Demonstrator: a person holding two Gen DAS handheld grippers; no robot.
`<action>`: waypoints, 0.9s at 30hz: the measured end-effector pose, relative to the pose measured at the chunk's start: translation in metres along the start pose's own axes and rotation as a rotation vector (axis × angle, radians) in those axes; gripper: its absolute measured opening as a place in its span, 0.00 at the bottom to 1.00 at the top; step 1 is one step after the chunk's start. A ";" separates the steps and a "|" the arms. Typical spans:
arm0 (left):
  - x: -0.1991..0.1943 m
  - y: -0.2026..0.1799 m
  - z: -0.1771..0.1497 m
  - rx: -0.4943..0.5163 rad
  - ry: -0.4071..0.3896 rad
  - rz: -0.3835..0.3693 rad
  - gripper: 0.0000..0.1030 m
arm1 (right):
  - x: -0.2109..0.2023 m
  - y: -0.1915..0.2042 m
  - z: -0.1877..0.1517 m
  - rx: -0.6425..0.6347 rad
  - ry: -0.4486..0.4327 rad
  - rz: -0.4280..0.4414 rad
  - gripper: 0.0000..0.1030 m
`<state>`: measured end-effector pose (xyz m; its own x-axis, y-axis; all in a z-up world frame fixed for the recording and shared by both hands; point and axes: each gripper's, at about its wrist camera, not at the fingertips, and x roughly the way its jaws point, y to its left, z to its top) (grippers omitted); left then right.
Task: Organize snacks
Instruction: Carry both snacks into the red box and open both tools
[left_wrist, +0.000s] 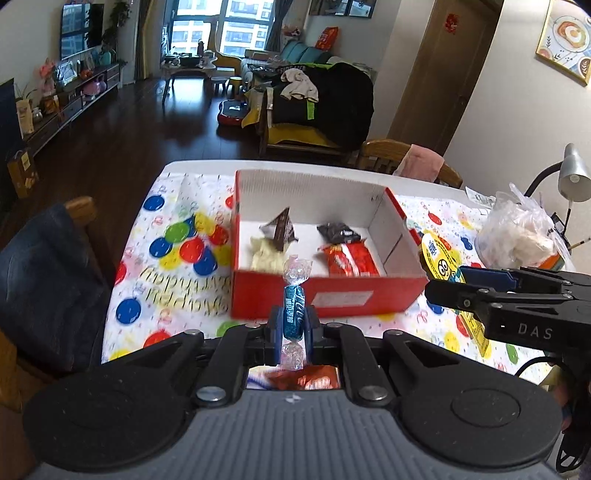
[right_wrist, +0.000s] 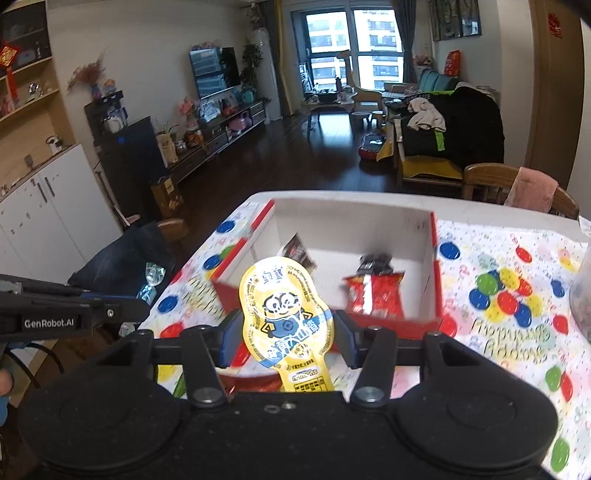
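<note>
Grippers (left_wrist: 294, 325) (right_wrist: 284, 334) near red box (left_wrist: 325, 291)

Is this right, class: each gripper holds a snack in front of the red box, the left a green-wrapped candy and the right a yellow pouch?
Not quite. In the left wrist view the candy in the left gripper has a blue wrapper, not green. The rest holds.

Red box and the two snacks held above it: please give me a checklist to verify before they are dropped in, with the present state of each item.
1. Left hand-held gripper shut on blue candy: ok.
2. Right hand-held gripper shut on yellow pouch: ok.
3. Red box open at top: ok.
4. Free floor space in box, near its back wall: ok.
5. Candy already over the box opening: cannot tell.
6. The two grippers apart, not touching: ok.
</note>
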<state>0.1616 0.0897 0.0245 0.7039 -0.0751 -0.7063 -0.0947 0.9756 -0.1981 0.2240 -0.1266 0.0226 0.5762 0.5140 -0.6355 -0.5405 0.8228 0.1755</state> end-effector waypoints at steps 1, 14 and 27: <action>0.005 -0.001 0.006 -0.001 0.003 0.003 0.11 | 0.004 -0.004 0.005 0.005 0.002 0.001 0.50; 0.084 -0.013 0.068 -0.016 0.087 0.009 0.11 | 0.077 -0.054 0.060 0.043 0.062 0.001 0.50; 0.166 -0.003 0.094 -0.053 0.214 0.098 0.11 | 0.164 -0.075 0.078 0.028 0.189 -0.052 0.50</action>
<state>0.3454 0.0941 -0.0283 0.5252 -0.0278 -0.8505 -0.1960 0.9686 -0.1527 0.4068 -0.0851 -0.0358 0.4762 0.4184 -0.7734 -0.4942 0.8548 0.1582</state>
